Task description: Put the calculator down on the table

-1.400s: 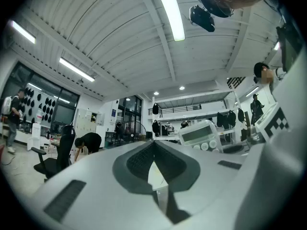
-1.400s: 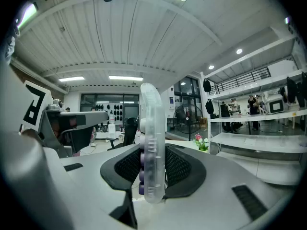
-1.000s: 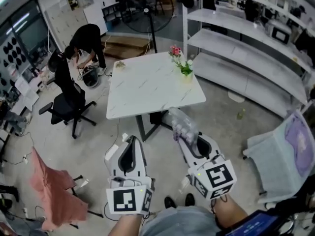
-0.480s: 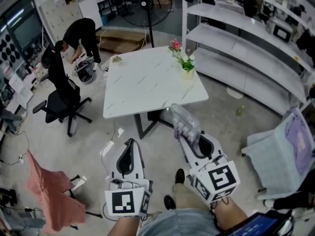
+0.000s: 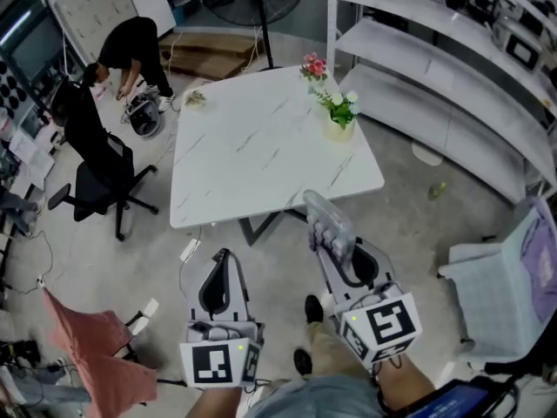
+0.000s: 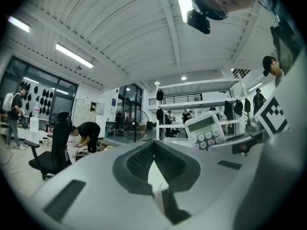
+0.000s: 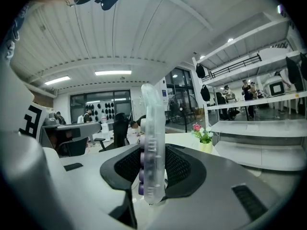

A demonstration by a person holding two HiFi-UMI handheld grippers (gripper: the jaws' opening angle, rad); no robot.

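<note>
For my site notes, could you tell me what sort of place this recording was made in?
Probably an open workshop or lab, not a home: long white shelving lines one side, a black office chair stands on bare concrete floor, and a person bends over equipment near the white table.

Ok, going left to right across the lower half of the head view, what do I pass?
Pink cloth → left gripper, jaws together with nothing between them → calculator clamped in the right gripper → pale chair.
</note>
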